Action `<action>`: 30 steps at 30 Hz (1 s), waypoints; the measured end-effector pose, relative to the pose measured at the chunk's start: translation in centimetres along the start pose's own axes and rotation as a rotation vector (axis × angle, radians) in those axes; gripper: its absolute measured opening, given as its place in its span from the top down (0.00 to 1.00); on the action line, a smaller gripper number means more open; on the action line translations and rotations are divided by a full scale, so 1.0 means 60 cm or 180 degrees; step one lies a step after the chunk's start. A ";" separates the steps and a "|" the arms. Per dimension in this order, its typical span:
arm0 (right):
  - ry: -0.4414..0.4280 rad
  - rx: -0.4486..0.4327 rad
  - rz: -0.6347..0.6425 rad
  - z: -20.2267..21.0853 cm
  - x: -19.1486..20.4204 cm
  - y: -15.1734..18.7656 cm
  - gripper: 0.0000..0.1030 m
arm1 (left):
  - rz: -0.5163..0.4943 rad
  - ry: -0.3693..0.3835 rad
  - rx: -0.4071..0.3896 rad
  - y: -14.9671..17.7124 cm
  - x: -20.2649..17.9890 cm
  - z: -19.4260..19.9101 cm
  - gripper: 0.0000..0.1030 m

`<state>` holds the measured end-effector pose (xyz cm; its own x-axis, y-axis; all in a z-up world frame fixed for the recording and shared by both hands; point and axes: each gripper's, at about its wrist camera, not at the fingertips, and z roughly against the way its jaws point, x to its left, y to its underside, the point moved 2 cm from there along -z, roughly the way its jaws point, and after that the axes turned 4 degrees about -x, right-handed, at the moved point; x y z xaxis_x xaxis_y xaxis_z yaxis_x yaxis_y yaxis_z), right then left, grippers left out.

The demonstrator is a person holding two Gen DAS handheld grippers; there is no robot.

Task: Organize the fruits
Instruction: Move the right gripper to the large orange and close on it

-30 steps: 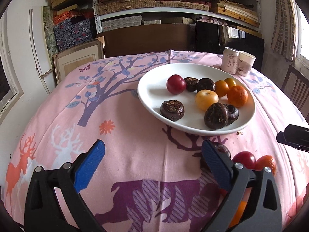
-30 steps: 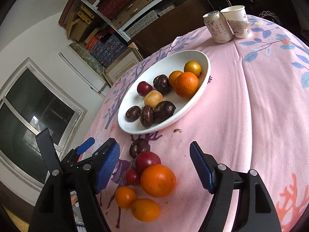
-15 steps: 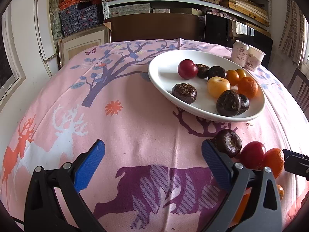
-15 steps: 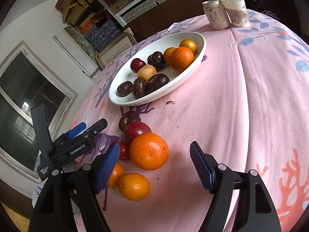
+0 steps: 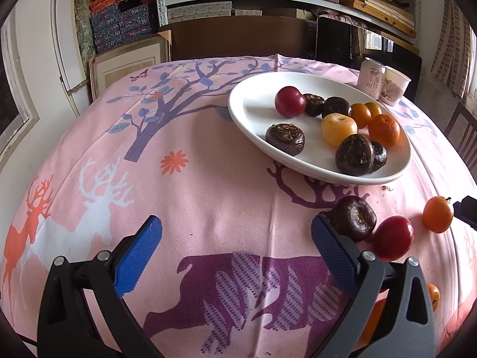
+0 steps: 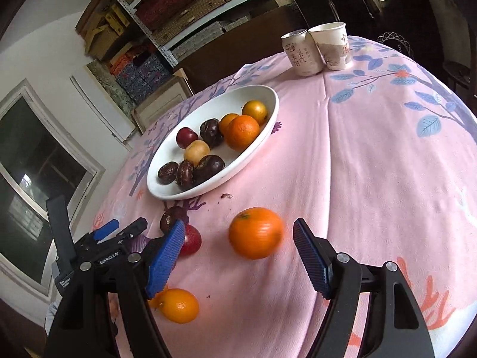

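Observation:
A white oval plate (image 5: 259, 95) (image 6: 268, 98) holds several fruits: red plum, dark water chestnuts, oranges. Loose on the pink cloth lie a dark chestnut (image 5: 353, 217) (image 6: 170, 219), a red plum (image 5: 393, 237) (image 6: 190, 240), a large orange (image 6: 255, 232) (image 5: 437, 214) and a small orange (image 6: 179, 305). My right gripper (image 6: 237, 258) is open, its blue pads either side of the large orange, which looks motion-blurred. My left gripper (image 5: 235, 250) (image 6: 119, 232) is open and empty over bare cloth, the chestnut just beyond its right pad.
A drink can (image 6: 301, 53) (image 5: 371, 77) and a paper cup (image 6: 332, 44) (image 5: 395, 86) stand at the table's far side. Shelves of boxes (image 5: 125, 26) and a chair (image 5: 465, 134) lie beyond the table edge.
My right gripper has moved forward so the large orange now sits between its pads. My left gripper has drawn back and shifted left; the plate looks farther right.

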<state>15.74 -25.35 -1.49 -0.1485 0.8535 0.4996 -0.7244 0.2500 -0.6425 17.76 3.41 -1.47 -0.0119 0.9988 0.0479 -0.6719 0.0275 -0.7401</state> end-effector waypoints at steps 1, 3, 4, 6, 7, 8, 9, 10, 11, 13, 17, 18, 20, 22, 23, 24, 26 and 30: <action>0.0064 0.0015 0.0037 -0.003 0.002 0.002 0.26 | 0.0002 0.0000 0.0002 0.000 0.000 0.000 0.05; 0.0058 0.0018 0.0041 -0.007 0.004 0.002 0.26 | 0.0005 0.0001 0.0008 0.000 0.000 0.000 0.05; 0.0053 0.0022 0.0022 -0.007 0.004 0.002 0.26 | 0.0005 0.0001 0.0013 0.000 0.000 -0.001 0.05; 0.0112 0.0046 0.0000 -0.012 -0.001 0.003 0.26 | 0.0000 0.0002 0.0027 0.001 -0.002 -0.001 0.05; 0.0144 0.0070 -0.0013 -0.014 -0.005 0.004 0.26 | -0.0005 0.0002 0.0033 0.002 -0.002 -0.002 0.05; 0.0172 0.0094 -0.0019 -0.018 -0.007 0.005 0.26 | -0.0009 0.0001 0.0036 0.001 -0.003 -0.003 0.05; 0.0194 0.0116 -0.0014 -0.020 -0.008 0.007 0.26 | -0.0012 0.0000 0.0035 0.001 -0.003 -0.003 0.05; 0.0204 0.0133 -0.0007 -0.023 -0.008 0.009 0.26 | -0.0014 0.0000 0.0033 0.001 -0.004 -0.003 0.05; 0.0210 0.0147 0.0010 -0.024 -0.007 0.011 0.27 | -0.0015 0.0000 0.0033 0.002 -0.003 -0.003 0.05; 0.0208 0.0154 0.0075 -0.026 -0.001 0.014 0.28 | -0.0017 0.0002 0.0038 0.002 -0.004 -0.004 0.05; 0.0230 0.0241 0.0183 -0.036 0.009 0.023 0.35 | -0.0029 0.0001 0.0051 0.002 -0.004 -0.005 0.05; 0.0242 0.0255 0.0196 -0.039 0.010 0.024 0.35 | -0.0036 0.0001 0.0055 0.003 -0.005 -0.005 0.05; 0.0256 0.0247 0.0209 -0.039 0.010 0.025 0.35 | -0.0049 -0.0003 0.0055 0.002 -0.006 -0.005 0.05; 0.0271 0.0243 0.0222 -0.039 0.011 0.026 0.35 | -0.0061 -0.0005 0.0051 0.003 -0.007 -0.005 0.05; 0.0291 0.0240 0.0248 -0.040 0.012 0.027 0.36 | -0.0066 -0.0006 0.0049 0.003 -0.007 -0.005 0.05; 0.0330 0.0236 0.0293 -0.041 0.015 0.028 0.37 | -0.0070 -0.0007 0.0049 0.002 -0.008 -0.004 0.05; 0.0439 0.0232 0.0432 -0.043 0.021 0.031 0.41 | -0.0080 -0.0011 0.0043 0.002 -0.009 -0.004 0.05; 0.0625 0.0200 0.0591 -0.043 0.025 0.033 0.57 | -0.0144 -0.0024 0.0002 0.002 -0.016 0.001 0.05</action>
<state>15.86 -22.41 -3.52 -0.1536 0.9559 0.2504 -0.7383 0.0574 -0.6720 17.65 2.46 -1.58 0.0129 0.9962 0.0865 -0.6724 0.0727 -0.7366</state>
